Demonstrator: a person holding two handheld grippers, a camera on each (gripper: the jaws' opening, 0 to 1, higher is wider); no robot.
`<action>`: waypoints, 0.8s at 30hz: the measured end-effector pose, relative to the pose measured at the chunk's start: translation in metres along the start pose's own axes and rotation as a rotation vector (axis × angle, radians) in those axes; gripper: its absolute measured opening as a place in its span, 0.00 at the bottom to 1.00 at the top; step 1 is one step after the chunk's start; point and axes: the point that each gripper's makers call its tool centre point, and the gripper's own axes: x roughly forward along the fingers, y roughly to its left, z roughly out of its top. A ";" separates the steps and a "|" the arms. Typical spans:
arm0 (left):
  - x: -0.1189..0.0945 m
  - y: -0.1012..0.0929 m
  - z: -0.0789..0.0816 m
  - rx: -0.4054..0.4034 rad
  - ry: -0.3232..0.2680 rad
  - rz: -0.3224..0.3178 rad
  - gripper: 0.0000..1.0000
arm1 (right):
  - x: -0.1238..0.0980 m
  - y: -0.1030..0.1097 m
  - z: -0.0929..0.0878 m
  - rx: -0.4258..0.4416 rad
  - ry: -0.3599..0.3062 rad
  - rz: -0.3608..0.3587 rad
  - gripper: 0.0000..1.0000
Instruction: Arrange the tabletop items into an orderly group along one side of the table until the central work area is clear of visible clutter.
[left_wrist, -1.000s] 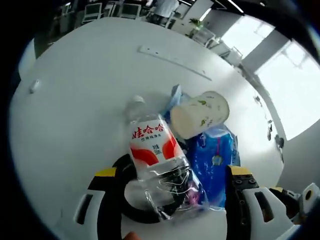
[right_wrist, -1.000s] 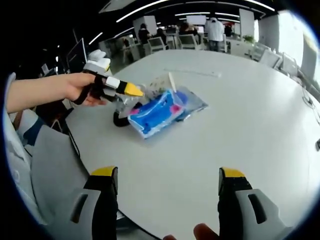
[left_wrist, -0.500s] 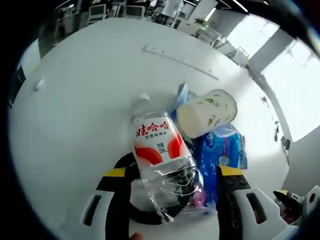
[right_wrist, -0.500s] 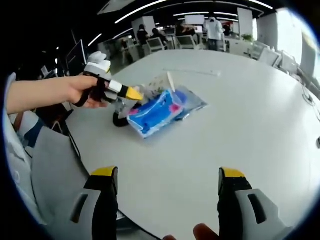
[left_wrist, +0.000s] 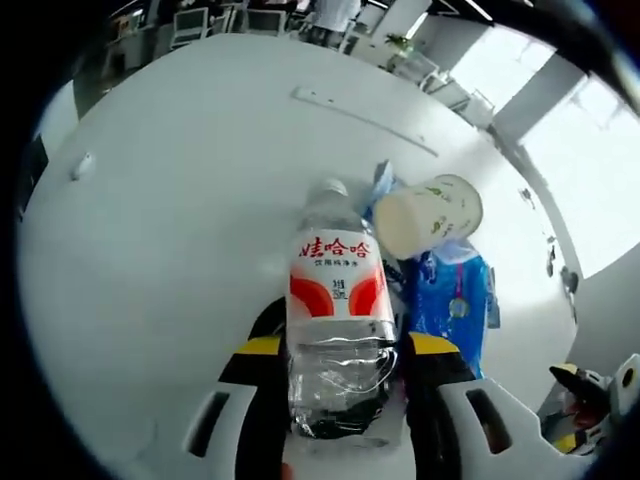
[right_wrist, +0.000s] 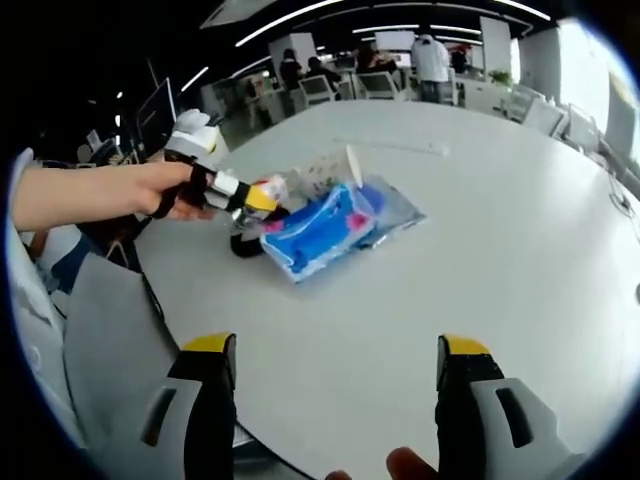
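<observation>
Two yellow-tipped jaws of the left gripper (left_wrist: 338, 352) stood closed against the sides of a clear plastic water bottle (left_wrist: 338, 325) in the left gripper view, pinching its crumpled lower body just below the red and white label. The bottle lay along the jaws with its cap end pointing away over the white table (left_wrist: 160, 200). Under it, a black ring-shaped object (left_wrist: 268, 322) showed at the left of the bottle; what it was could not be made out. Just right of the bottle lay a blue plastic packet (left_wrist: 450, 305), and beyond that a white paper cup (left_wrist: 428, 215) lay tipped on its side, its open mouth facing the camera, close to the bottle's neck. Farther off a thin white strip (left_wrist: 362, 120) lay flat on the table. In the right gripper view, the right gripper (right_wrist: 336, 350) hung wide open over bare tabletop near the table's edge, with nothing between its jaws. Farther ahead and to the left, a hand (right_wrist: 160, 190) held the left gripper at the cluster, where the blue packet lay well apart from the right gripper. Beyond the table, office chairs (right_wrist: 345, 85) and people stood in the background.
</observation>
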 end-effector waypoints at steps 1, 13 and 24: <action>0.000 0.000 0.000 0.003 -0.003 -0.003 0.41 | 0.000 0.000 0.002 -0.002 -0.003 0.000 0.80; -0.002 0.001 -0.001 0.036 -0.033 -0.016 0.40 | 0.013 0.019 0.102 0.373 -0.315 0.178 0.79; 0.002 0.005 0.002 0.068 -0.065 -0.012 0.40 | 0.033 0.038 0.132 0.372 -0.323 0.231 0.79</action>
